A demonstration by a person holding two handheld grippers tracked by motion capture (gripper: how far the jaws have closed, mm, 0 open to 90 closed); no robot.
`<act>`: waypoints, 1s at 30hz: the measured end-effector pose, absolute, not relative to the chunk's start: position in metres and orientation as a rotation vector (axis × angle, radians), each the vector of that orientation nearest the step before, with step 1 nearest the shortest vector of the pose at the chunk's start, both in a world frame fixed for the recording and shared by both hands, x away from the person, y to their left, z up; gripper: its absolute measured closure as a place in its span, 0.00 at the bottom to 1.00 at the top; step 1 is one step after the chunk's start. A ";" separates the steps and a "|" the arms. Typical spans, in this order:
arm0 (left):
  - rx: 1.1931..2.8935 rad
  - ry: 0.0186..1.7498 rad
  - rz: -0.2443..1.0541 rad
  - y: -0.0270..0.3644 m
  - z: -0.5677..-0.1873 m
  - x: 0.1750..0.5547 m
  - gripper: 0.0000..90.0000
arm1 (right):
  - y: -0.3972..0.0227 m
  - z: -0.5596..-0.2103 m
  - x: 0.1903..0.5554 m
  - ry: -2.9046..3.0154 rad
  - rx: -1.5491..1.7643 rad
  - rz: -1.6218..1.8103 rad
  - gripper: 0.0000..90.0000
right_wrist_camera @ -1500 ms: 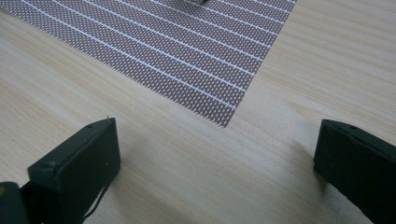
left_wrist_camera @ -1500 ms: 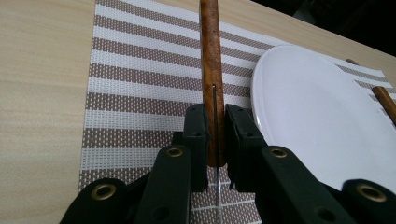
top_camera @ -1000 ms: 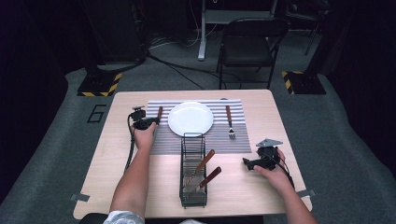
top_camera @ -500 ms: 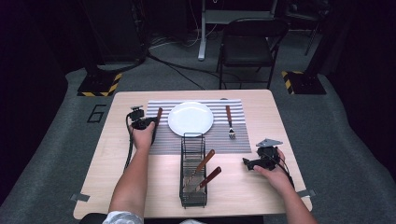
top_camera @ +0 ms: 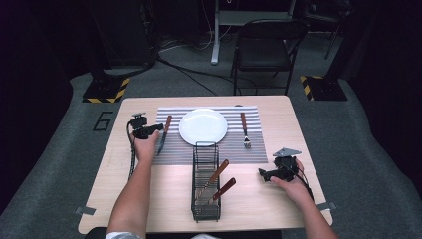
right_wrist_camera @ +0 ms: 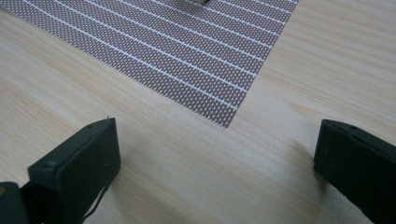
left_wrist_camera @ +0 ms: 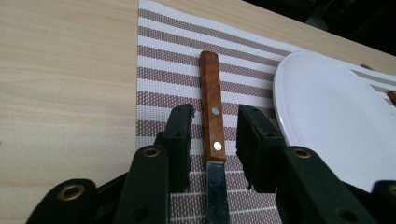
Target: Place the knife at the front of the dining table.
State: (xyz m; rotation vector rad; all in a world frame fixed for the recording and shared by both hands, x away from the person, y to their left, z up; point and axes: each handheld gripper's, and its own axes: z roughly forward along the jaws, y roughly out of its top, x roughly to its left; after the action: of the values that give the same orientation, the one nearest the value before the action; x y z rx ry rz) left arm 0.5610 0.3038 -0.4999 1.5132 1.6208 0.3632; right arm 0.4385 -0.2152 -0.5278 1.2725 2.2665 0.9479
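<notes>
A knife with a wooden handle (left_wrist_camera: pixel 211 88) lies flat on the striped placemat (top_camera: pixel 174 149), just left of the white plate (top_camera: pixel 203 126). My left gripper (left_wrist_camera: pixel 214 116) straddles the handle. Its jaws have just been opening, and a gap shows on each side of the handle, so the pads are off it. In the high view the left gripper (top_camera: pixel 159 128) sits at the mat's left edge beside the knife (top_camera: pixel 163 137). My right gripper (top_camera: pixel 263 173) rests wide open near the table's right front, and the right gripper (right_wrist_camera: pixel 219 140) has bare wood between its jaws.
A fork (top_camera: pixel 244 130) lies on the mat right of the plate. A black wire rack (top_camera: pixel 205 199) stands at the front middle and holds two wood-handled utensils (top_camera: pixel 219 174). The placemat's corner (right_wrist_camera: pixel 224 121) lies just ahead of the right jaws. A chair (top_camera: pixel 263 50) stands beyond the table.
My left gripper has drawn back a little from the plate, toward the mat's left edge, and the knife stays lying on the mat. The right hand has not moved.
</notes>
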 end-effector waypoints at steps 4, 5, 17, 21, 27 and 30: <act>1.561 1.595 0.366 0.307 -0.491 0.554 0.68 | -0.215 -0.528 0.439 2.266 1.271 0.948 0.00; 1.572 1.586 0.370 0.307 -0.489 0.553 0.68 | -0.215 -0.528 0.438 2.266 1.273 0.948 0.00; 1.632 1.422 0.435 0.309 -0.450 0.523 0.59 | -0.215 -0.528 0.439 2.266 1.273 0.947 0.00; 1.664 1.360 0.491 0.309 -0.435 0.513 0.56 | -0.215 -0.528 0.439 2.266 1.273 0.947 0.00; 1.684 1.311 0.514 0.312 -0.421 0.499 0.55 | -0.215 -0.528 0.439 2.266 1.273 0.947 0.00; 1.691 1.288 0.522 0.315 -0.419 0.485 0.55 | -0.215 -0.528 0.439 2.266 1.273 0.947 0.00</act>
State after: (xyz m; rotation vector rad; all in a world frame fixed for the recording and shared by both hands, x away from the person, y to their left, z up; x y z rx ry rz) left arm 0.4848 0.3153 -0.4192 1.6909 1.2880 0.5224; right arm 0.4385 -0.2152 -0.5278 1.2730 2.2659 0.9474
